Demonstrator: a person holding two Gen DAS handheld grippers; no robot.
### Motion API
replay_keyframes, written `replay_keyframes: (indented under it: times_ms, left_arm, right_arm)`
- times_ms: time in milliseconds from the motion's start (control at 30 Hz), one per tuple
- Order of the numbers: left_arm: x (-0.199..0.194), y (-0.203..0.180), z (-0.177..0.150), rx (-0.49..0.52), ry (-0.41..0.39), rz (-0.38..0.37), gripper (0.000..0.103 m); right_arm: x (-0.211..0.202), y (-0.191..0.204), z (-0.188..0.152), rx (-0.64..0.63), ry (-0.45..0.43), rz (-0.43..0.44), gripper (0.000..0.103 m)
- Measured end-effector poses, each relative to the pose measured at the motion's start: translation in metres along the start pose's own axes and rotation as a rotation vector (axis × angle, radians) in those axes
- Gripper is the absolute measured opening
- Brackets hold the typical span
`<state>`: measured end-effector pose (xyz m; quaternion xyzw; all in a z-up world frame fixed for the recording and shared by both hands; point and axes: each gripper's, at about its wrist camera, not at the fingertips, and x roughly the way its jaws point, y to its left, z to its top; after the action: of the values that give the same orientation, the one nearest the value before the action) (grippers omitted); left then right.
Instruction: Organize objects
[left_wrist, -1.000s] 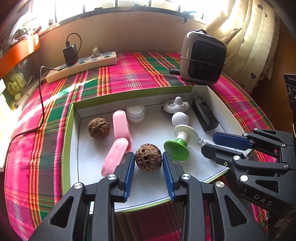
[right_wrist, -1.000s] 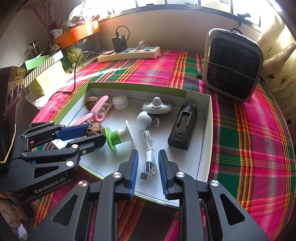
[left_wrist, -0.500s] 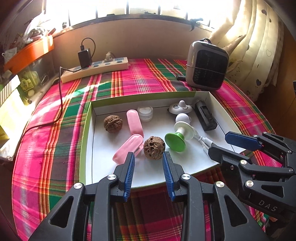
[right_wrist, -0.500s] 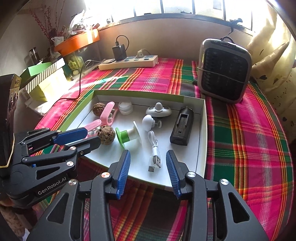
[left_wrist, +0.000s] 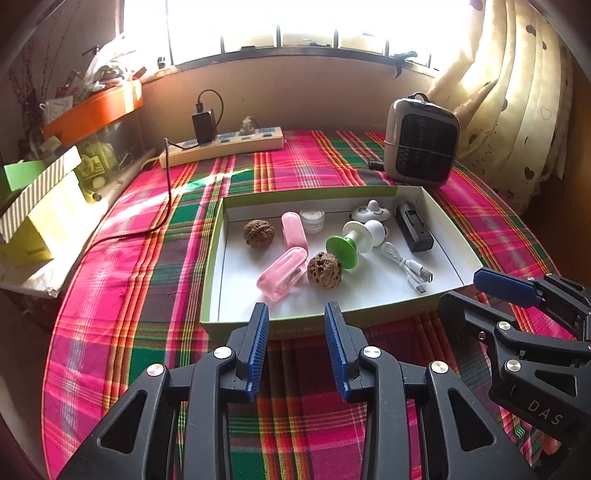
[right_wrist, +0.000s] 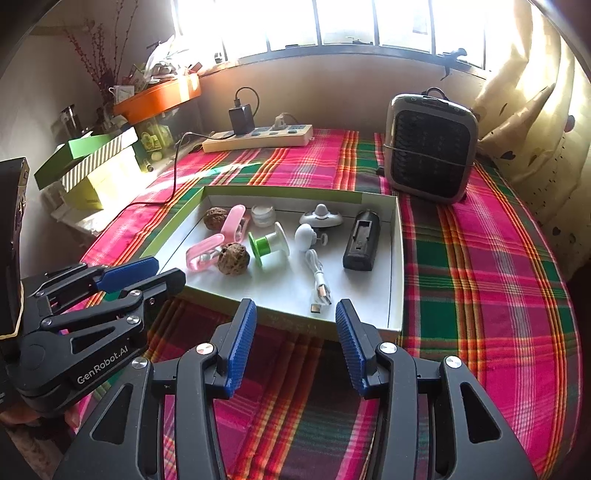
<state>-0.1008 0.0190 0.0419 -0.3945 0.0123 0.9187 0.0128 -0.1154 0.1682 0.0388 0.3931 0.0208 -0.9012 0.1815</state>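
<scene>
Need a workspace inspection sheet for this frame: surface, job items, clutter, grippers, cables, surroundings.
Surface: plaid cloth covering the table.
Job's things: open tray holding two walnuts, two pink clips, small jar, green-and-white spool, white knob, grey dome piece, black charger cradle.
Clutter: nothing seen loose on the cloth beside the tray.
Grippers: left gripper open, empty, short of the tray; right gripper open, empty, jaws just opening.
Cables: white USB cable in tray; power strip with black adapter and trailing cord.
Surroundings: fan heater, curtain, striped boxes.
</scene>
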Motion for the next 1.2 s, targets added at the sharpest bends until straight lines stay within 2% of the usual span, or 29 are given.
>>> replay_keyframes:
  times_ms: [100,400,633,933,1033,1200]
  left_arm:
    - [-0.004,0.000,-0.009,-0.003,0.007,-0.002,0.030]
    - [-0.006,0.007,-0.036,-0.036,0.046,0.042,0.030]
    - [-0.001,0.012,-0.049,-0.055,0.075,0.048,0.030]
    - [0.005,0.014,-0.054,-0.064,0.071,0.060,0.030]
    - [0.007,0.014,-0.054,-0.072,0.065,0.062,0.034]
    - [0.008,0.015,-0.053,-0.087,0.065,0.061,0.037]
  right_arm:
    - [-0.006,0.004,-0.006,-0.003,-0.006,-0.015,0.054]
    - [-0.012,0.006,-0.030,0.022,0.021,-0.032,0.055]
    - [-0.007,0.008,-0.042,0.029,0.048,-0.061,0.055]
    - [0.002,0.003,-0.053,0.052,0.078,-0.100,0.055]
    - [0.004,0.000,-0.054,0.062,0.089,-0.109,0.056]
    - [0.004,0.001,-0.055,0.045,0.083,-0.123,0.063]
